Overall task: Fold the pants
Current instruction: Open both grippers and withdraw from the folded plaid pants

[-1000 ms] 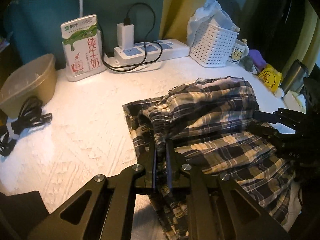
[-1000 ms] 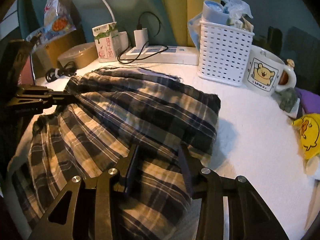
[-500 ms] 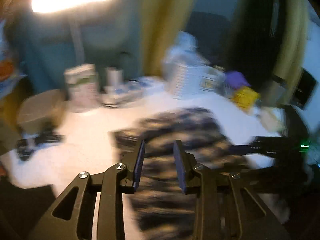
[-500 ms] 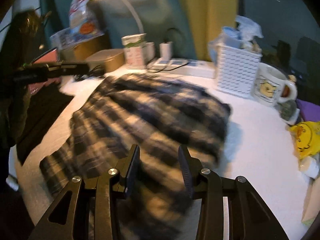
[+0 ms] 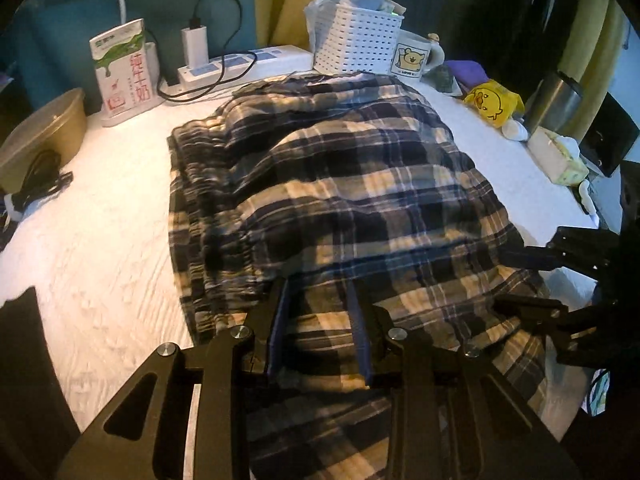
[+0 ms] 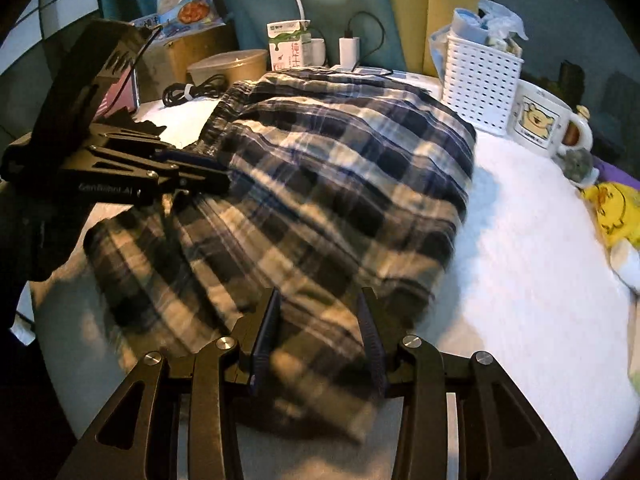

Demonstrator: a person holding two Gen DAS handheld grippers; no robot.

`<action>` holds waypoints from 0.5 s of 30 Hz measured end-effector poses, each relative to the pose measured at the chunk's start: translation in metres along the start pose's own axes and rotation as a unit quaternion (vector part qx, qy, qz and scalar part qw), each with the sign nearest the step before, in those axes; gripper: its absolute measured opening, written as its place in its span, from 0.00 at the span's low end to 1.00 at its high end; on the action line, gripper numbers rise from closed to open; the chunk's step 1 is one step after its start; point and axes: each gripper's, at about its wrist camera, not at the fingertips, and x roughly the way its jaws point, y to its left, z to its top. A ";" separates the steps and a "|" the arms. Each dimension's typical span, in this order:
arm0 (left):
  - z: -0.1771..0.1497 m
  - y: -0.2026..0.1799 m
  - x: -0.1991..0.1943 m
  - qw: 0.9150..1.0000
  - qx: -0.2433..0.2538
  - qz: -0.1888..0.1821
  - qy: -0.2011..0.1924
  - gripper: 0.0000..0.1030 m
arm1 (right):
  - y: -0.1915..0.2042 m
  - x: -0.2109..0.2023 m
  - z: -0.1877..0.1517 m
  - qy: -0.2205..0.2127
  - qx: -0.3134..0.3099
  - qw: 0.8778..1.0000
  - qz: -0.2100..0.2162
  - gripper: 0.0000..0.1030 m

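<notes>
- Pants (image 5: 340, 200): plaid, lying folded in a loose heap on the white table (image 5: 100, 248), mid-table toward the front edge. Waistband (image 5: 208, 184) bunched on the left side of the heap. Back edge of the cloth near the power strip (image 5: 248, 62) and basket (image 5: 356, 40).
- Left gripper (image 5: 318, 332): fingers spread, nothing between them, low over the near-left part of the heap. Can't tell if the tips touch the cloth.
- Right gripper (image 6: 318, 336): also released, fingers wide, over the near-right part of the cloth, holding nothing.
- Judged step: between folds, about to re-grip for the next fold or to flatten. Heap looks puffy and uneven, so the task looks partway done, not finished.
- Doing it well: pinch both layers at the near edge, one gripper per corner, not a single top layer, or the fold will slide apart.
- Take a corner at the waistband side with the left gripper; elastic is thick, so bite deep.
- Lift both sides level and carry toward the back edge together; lay down, don't drop.
- Stop short of the mug (image 6: 540, 122) and basket; the cable (image 5: 192, 92) by the power strip could snag the cloth.
- Press the top flat afterwards to remove trapped air.
</notes>
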 end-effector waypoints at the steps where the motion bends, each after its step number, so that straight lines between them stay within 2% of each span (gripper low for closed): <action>1: -0.004 0.000 -0.004 1.000 0.000 0.001 -0.002 0.29 | 0.000 -0.002 -0.003 0.000 0.000 1.000 -0.001 0.41; 12: -0.015 0.000 -0.019 1.000 -0.001 0.008 -0.007 0.29 | -0.001 -0.022 -0.027 0.007 -0.009 1.000 -0.018 0.41; 15: -0.014 0.004 -0.026 1.000 -0.006 0.008 -0.004 0.29 | -0.009 -0.029 -0.031 0.021 0.015 1.000 -0.016 0.41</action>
